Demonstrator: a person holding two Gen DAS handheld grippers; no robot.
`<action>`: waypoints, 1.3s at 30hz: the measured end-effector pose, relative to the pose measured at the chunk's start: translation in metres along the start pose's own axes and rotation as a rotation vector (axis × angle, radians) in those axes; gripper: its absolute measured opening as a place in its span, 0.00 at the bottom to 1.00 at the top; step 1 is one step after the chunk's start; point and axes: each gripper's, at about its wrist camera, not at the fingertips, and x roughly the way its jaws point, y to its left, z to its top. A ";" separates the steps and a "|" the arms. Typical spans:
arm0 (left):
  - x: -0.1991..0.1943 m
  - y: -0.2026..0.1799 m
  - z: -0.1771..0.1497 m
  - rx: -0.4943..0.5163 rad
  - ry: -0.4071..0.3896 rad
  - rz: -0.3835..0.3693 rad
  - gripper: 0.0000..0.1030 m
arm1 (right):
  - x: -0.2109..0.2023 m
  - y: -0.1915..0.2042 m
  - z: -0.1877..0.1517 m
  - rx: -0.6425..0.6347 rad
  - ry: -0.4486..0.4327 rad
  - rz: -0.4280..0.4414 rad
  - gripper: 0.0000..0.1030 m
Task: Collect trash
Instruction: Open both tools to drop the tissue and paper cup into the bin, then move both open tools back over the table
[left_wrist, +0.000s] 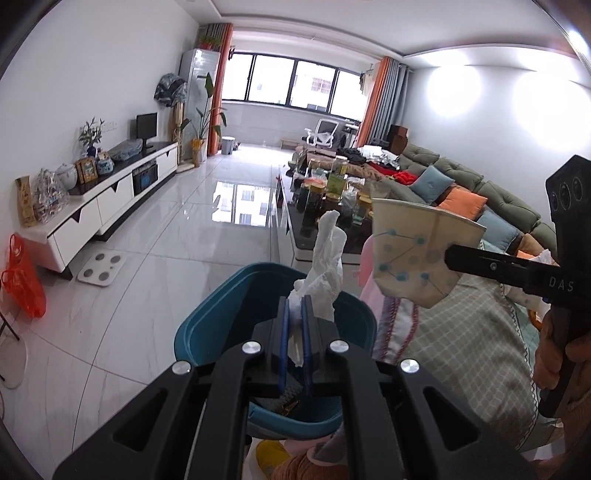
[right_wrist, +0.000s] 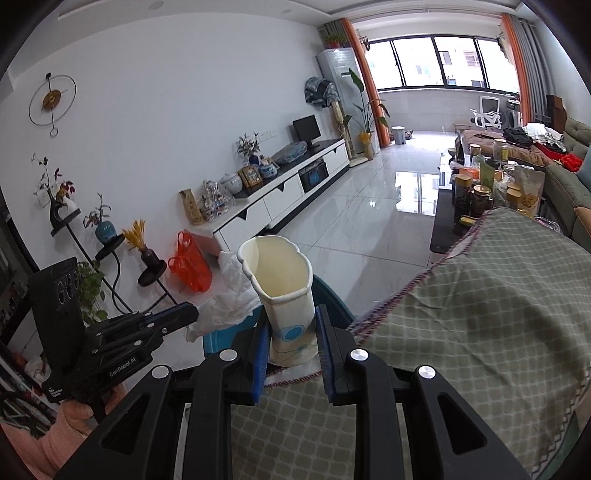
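Left wrist view: left gripper (left_wrist: 294, 314) pinches crumpled white tissue (left_wrist: 325, 266) above the smooth teal bin (left_wrist: 207, 325); right gripper (right_wrist: 291, 343) clamps a dented paper cup (right_wrist: 280, 280) beside checked fabric (right_wrist: 480, 295).

We see a home living room: long white low TV cabinet (right_wrist: 284, 199) with small black monitor (right_wrist: 306, 129), grey-green tufted sofa (left_wrist: 469, 181) with orange and blue cushions, dark glass coffee table (left_wrist: 295, 225) crowded with jars, glossy white tiled floor (left_wrist: 177, 236), orange curtains (left_wrist: 218, 88) beside wide window (left_wrist: 295, 83).

Two near wrist views, shared bin (left_wrist: 207, 325)
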 end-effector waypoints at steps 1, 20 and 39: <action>0.003 0.001 0.000 0.000 0.006 0.007 0.08 | 0.006 0.002 0.001 -0.002 0.011 0.001 0.24; 0.046 0.025 -0.009 -0.100 0.113 0.028 0.29 | 0.069 0.001 -0.006 0.076 0.163 0.013 0.29; -0.002 -0.023 0.003 -0.031 -0.027 -0.104 0.62 | -0.009 -0.006 -0.010 0.048 0.019 0.000 0.46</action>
